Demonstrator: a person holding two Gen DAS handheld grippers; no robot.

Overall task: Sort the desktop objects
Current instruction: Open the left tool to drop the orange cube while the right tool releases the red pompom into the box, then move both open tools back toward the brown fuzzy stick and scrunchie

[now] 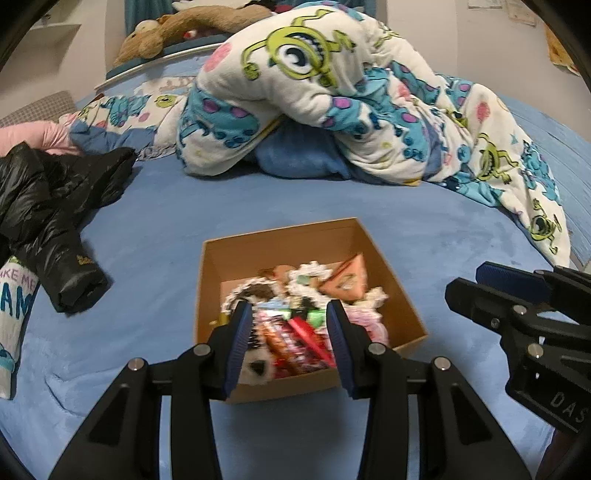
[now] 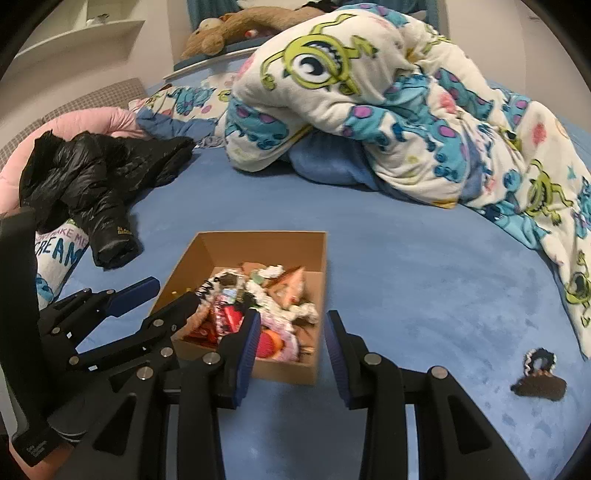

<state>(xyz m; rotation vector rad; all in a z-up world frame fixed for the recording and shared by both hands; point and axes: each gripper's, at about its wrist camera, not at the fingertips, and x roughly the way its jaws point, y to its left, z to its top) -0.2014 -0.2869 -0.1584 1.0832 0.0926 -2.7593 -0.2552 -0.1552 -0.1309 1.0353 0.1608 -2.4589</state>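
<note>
A brown cardboard box (image 1: 229, 258) sits on the blue bed sheet, filled with several small items: scrunchies, snack wrappers, a red piece. It also shows in the right wrist view (image 2: 258, 243). My left gripper (image 1: 290, 336) is open and empty, hovering over the box's near side; it shows at the left of the right wrist view (image 2: 166, 295). My right gripper (image 2: 290, 343) is open and empty, just in front of the box's near right corner; it shows at the right of the left wrist view (image 1: 480, 284). A black scrunchie (image 2: 540, 360) and a dark brown hair clip (image 2: 539, 387) lie on the sheet at the right.
A black puffer jacket (image 2: 96, 184) and a pink jacket (image 2: 107, 120) lie at the left. A printed pillow (image 2: 55, 258) lies beside them. A rumpled monster-print blanket (image 2: 369, 110) covers the back and right. A plush toy (image 2: 229, 29) lies behind it.
</note>
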